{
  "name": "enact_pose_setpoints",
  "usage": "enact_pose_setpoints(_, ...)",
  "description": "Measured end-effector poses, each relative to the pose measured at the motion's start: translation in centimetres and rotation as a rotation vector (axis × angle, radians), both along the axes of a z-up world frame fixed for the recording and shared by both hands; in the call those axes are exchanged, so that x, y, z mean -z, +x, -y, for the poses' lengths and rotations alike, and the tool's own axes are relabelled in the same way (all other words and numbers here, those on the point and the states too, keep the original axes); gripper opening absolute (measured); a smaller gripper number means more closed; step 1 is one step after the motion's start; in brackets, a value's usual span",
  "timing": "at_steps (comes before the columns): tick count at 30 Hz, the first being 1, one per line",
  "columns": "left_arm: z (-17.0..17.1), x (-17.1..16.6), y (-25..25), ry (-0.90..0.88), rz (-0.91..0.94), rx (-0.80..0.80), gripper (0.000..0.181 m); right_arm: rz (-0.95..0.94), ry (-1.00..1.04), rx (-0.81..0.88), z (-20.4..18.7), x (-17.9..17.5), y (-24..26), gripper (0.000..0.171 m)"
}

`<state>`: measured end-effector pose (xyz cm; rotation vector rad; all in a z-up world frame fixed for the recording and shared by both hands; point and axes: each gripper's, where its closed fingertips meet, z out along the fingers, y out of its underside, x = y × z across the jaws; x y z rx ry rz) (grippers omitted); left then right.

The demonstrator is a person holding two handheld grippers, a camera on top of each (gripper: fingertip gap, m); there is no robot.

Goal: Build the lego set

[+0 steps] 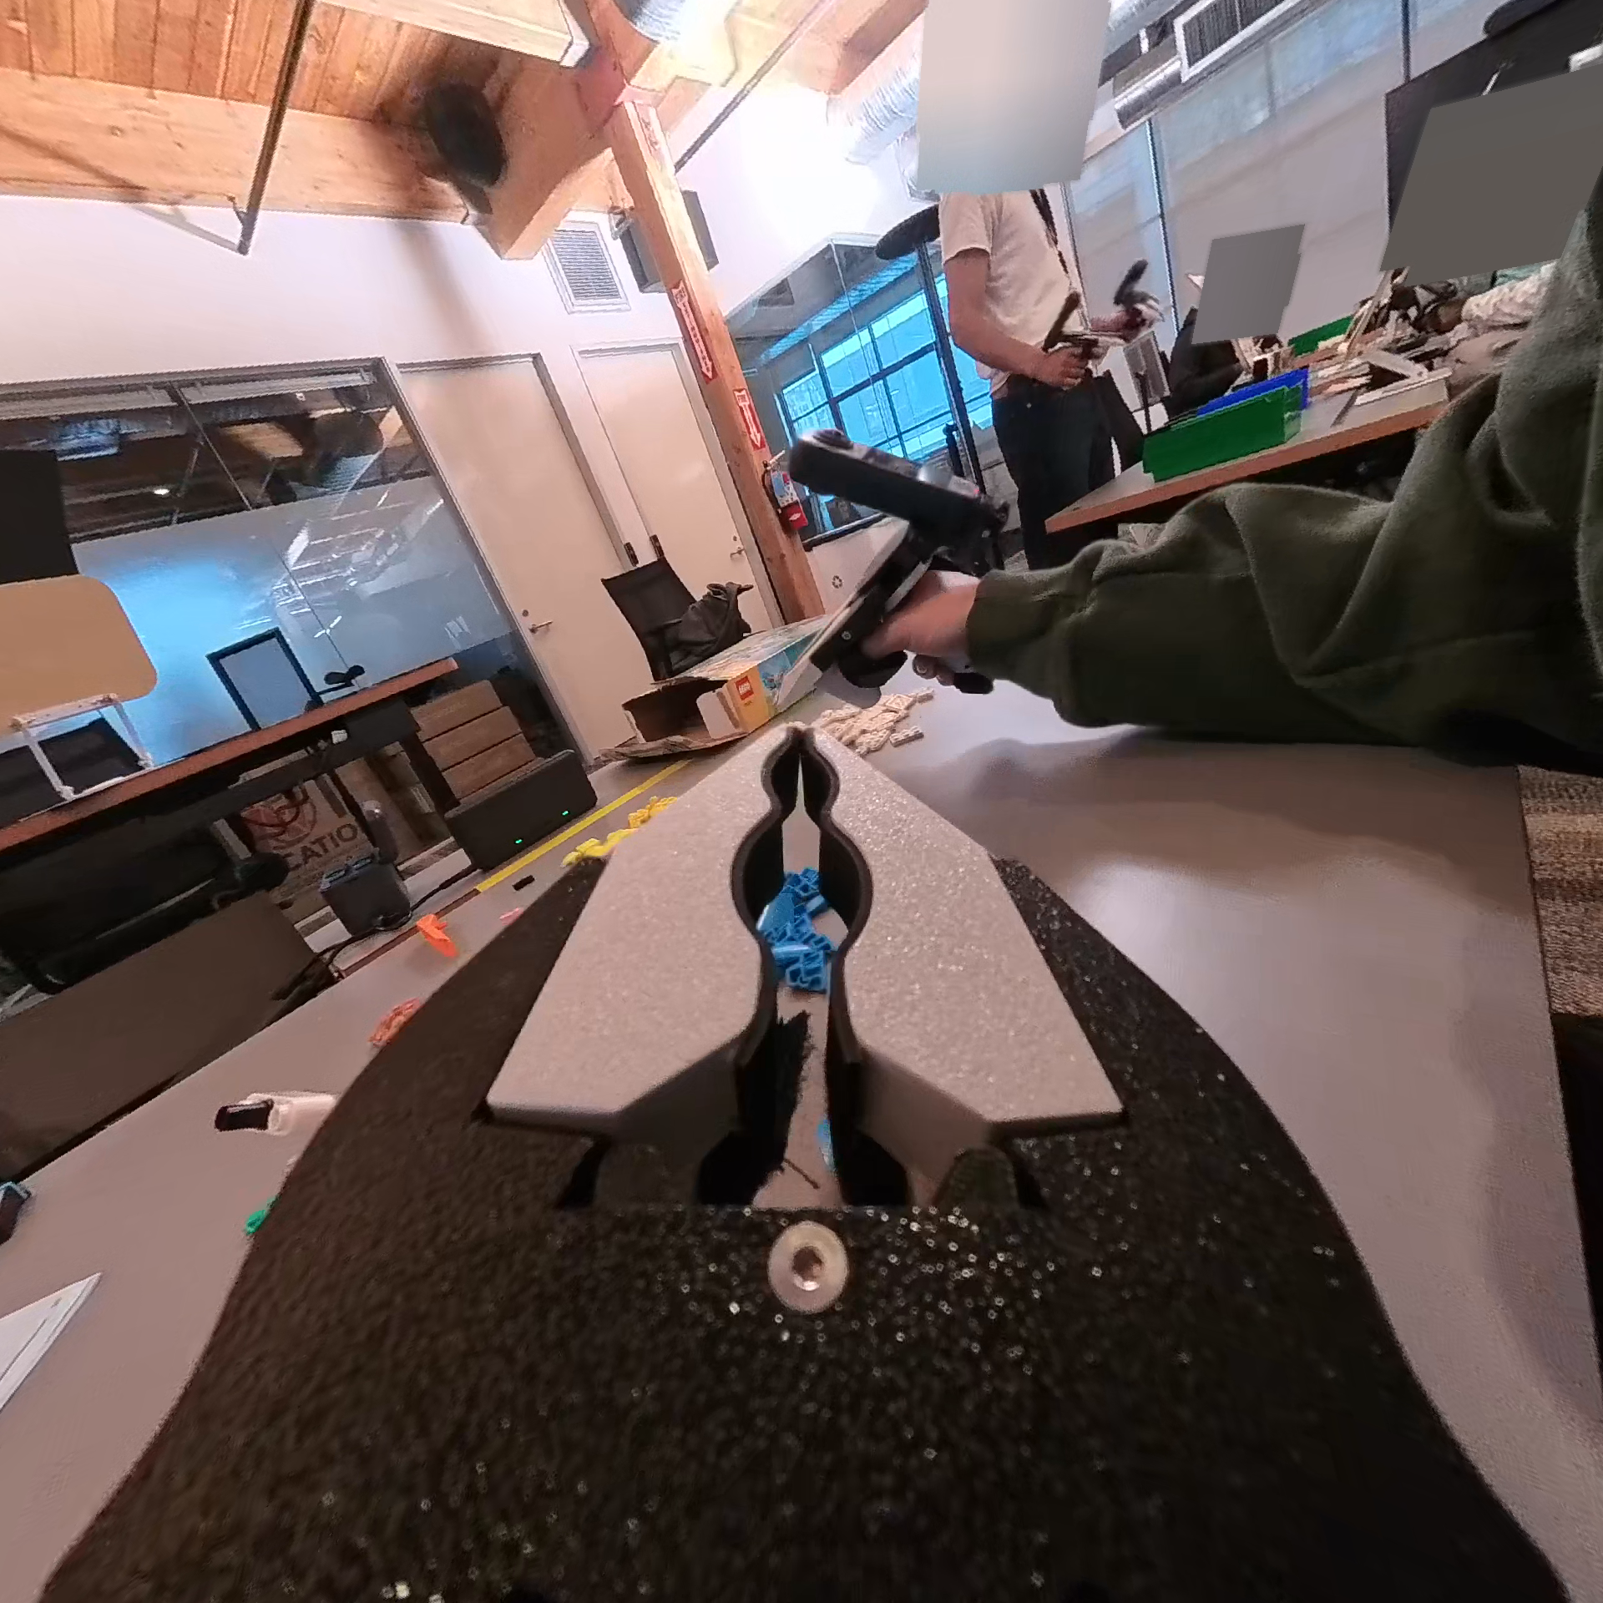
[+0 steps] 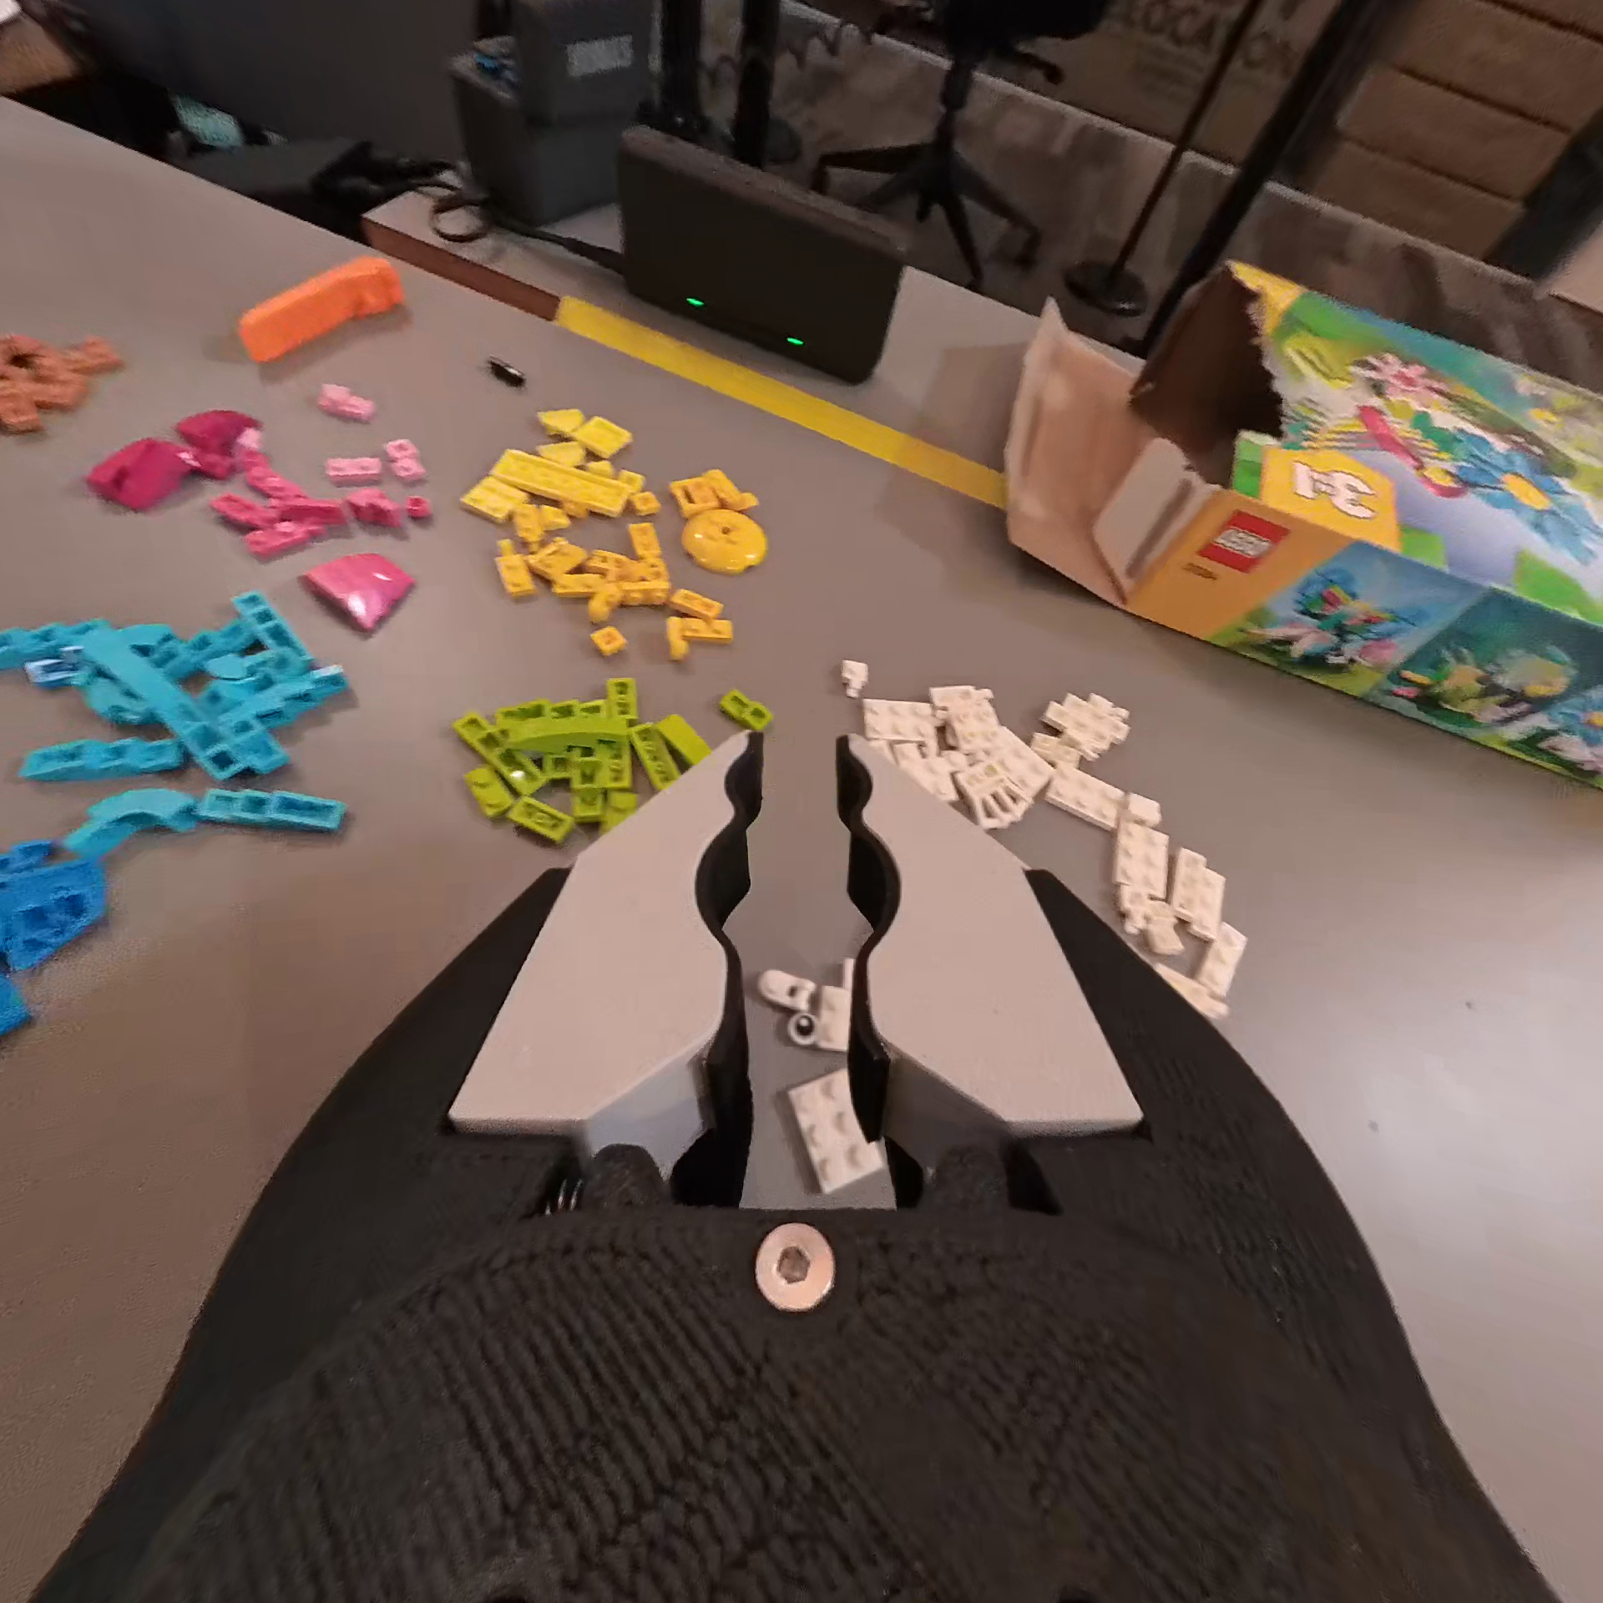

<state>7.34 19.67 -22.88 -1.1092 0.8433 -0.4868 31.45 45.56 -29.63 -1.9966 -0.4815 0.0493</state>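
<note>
My left gripper is shut and empty, low over the grey table. Blue bricks show through the gap between its fingers. My right gripper is open and empty above the table, between the lime green pile and the white pile. A white plate and small white pieces lie under its fingers. Yellow, pink and turquoise piles lie further left. The right gripper also shows in the left wrist view, held by a hand in a green sleeve.
The opened set box lies at the table's far right edge. An orange brick separator and brown pieces lie far left. A black device stands past the table's yellow-taped edge. Other people stand at another table. Left tips to right tips: about 35 centimeters. The white plate is closer to my right gripper, around 9 centimeters from its tips; the left tips are 35 centimeters off.
</note>
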Motion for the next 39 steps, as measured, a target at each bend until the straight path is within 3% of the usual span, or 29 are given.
enact_pose_setpoints(8,0.0,0.2,0.1,-0.029,0.005,0.014,0.000,0.051,0.119,0.097,-0.4,-0.2,3.1,0.017)
enact_pose_setpoints(39,0.4,0.4,0.6,-0.039,-0.012,0.038,0.000,0.021,0.148,0.107,-0.7,0.4,3.5,0.008)
